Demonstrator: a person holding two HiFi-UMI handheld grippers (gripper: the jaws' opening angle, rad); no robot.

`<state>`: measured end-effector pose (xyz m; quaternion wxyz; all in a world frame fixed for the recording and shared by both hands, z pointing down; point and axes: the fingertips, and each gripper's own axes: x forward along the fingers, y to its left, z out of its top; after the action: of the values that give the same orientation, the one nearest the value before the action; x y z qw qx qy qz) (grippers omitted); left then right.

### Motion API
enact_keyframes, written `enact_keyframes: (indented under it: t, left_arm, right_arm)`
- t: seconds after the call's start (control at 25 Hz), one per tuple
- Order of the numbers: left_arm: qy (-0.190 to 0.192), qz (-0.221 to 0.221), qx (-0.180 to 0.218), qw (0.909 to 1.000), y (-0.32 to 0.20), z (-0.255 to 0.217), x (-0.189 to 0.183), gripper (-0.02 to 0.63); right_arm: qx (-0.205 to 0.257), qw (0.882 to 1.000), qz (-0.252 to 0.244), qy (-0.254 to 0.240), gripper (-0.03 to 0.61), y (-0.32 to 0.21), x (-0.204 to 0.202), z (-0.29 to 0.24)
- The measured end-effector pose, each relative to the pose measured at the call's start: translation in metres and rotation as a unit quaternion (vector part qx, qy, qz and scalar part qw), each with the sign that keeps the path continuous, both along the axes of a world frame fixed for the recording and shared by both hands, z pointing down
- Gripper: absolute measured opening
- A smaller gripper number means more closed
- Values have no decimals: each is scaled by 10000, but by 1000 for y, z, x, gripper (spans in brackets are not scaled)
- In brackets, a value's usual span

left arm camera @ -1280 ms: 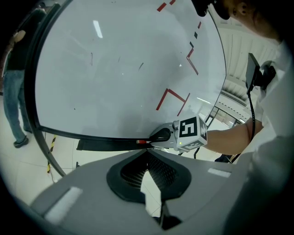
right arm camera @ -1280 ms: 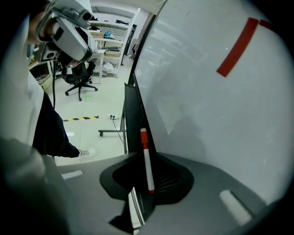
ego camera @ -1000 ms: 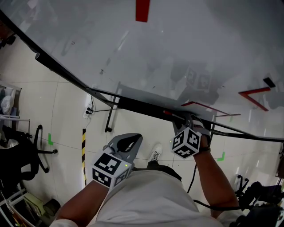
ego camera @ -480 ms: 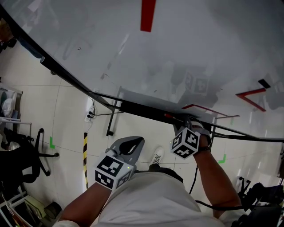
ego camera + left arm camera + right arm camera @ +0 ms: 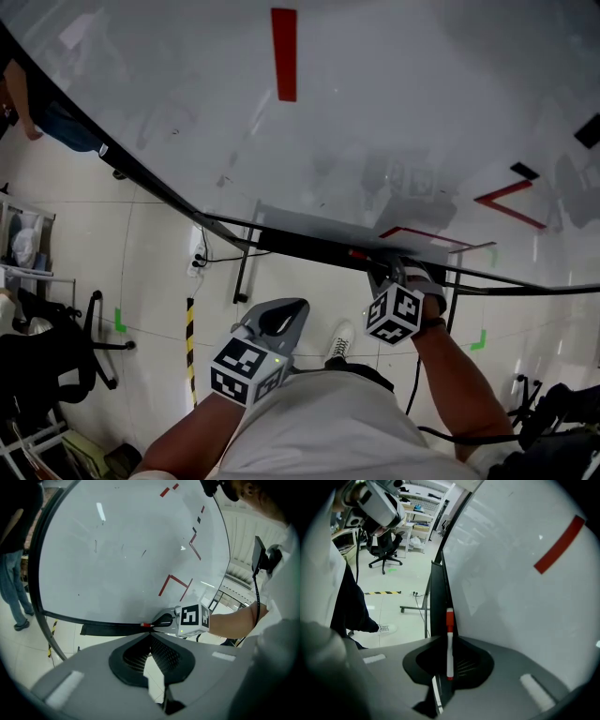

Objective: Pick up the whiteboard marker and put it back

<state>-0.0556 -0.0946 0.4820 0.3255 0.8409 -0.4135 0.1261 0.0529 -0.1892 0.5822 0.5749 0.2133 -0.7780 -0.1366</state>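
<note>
Right claw (image 5: 448, 654) clamped on whiteboard marker (image 5: 449, 641), cap toward black tray (image 5: 437, 603); left claw (image 5: 151, 641) closed, empty

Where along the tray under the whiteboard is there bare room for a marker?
The tray is bare from its left end up to the red cap of the whiteboard marker. It is crowded only there, where the right tongs grip the marker.
</note>
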Motion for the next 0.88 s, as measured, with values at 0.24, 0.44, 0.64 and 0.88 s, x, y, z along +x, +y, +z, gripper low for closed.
enact_keyframes:
  t: [0.24,0.44,0.64,0.88]
  left_arm:
    - [-30,103,145,9998,-1,-11,8,17]
    - [-37,252,290,9993,-2,-21,20,17]
    - [-3,389,436,9983,-2,-32,34,16]
    - [124,435,692,9966,-5,-49,47,17]
  right_arm:
    - [-275,9904,656,-1186,36,14,0,-41]
    - [-468,9653,1275,-2232,35,25,12,-79]
    - [-793,9155,1822,-3499,36,38,24,-121]
    - [-1431,8194,2274,-5064,37,66,36,-163]
